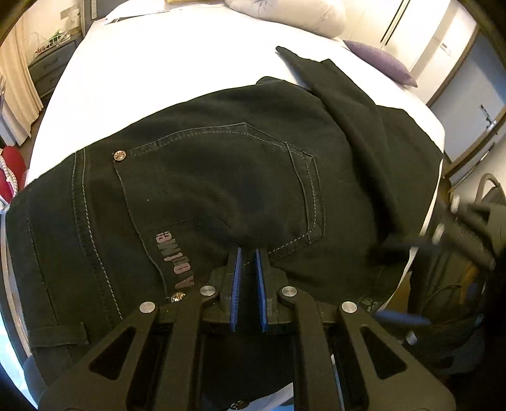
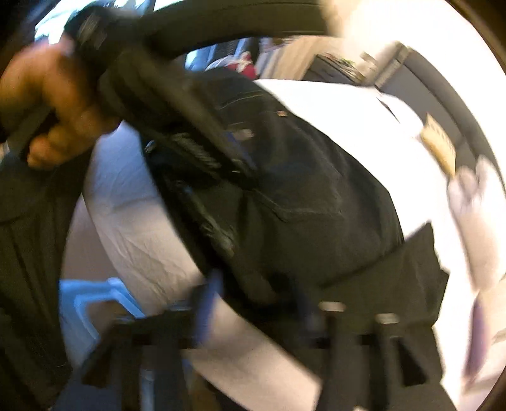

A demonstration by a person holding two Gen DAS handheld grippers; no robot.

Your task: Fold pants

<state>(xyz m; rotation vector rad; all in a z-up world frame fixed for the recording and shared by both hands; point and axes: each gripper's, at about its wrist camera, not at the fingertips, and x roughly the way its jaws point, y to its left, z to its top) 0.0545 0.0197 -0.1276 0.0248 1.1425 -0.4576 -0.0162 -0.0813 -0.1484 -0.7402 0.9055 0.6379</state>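
Black pants [image 1: 221,177] lie on a white bed [image 1: 164,63], back pocket up, with a leg [image 1: 335,95] folded over toward the far right. My left gripper [image 1: 248,253] is at the pocket's near edge, its blue pads [image 1: 236,284] close together with dark cloth between them. In the blurred right wrist view my right gripper [image 2: 256,303] is open, its blue pad [image 2: 208,303] to the left, over the near edge of the pants [image 2: 316,202]. The left gripper's body and the hand [image 2: 57,104] holding it cross that view.
A purple cushion [image 1: 379,60] and a white pillow [image 1: 284,12] lie at the far end of the bed. A dresser [image 1: 50,63] stands to the left, wardrobe doors [image 1: 427,41] to the right. The bed's right edge [image 1: 433,196] is close to the pants.
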